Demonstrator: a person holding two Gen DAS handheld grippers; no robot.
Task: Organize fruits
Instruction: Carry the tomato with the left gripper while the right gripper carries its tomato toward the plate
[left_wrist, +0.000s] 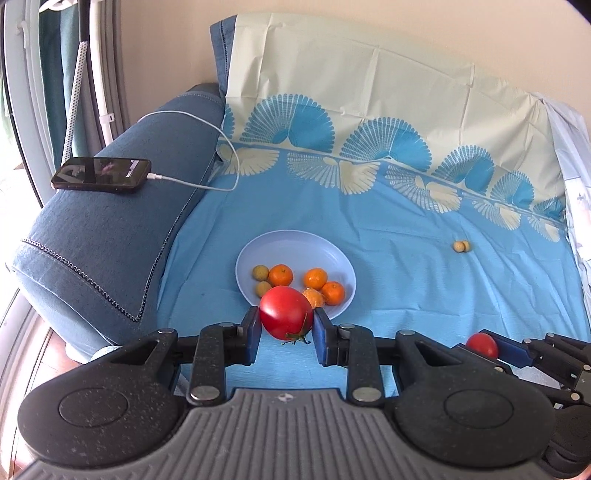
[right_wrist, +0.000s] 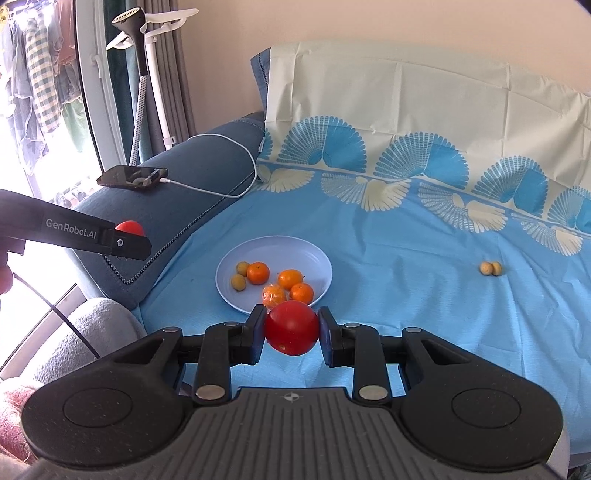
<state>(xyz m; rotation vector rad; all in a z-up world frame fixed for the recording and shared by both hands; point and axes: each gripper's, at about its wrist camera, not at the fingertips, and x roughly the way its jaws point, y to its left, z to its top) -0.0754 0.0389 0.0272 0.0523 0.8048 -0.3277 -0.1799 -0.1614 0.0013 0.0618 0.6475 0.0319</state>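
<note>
My left gripper is shut on a red tomato with a green stalk, held just in front of a pale blue plate. On the plate lie several oranges and two small yellow-green fruits. My right gripper is shut on a second red tomato, also at the near rim of the plate. The right gripper with its tomato shows at the lower right of the left wrist view. The left gripper and its tomato show at the left of the right wrist view.
Two small yellow fruits lie together on the blue sheet far right of the plate. A phone on a white charging cable rests on the dark blue sofa arm. A patterned cover drapes the backrest.
</note>
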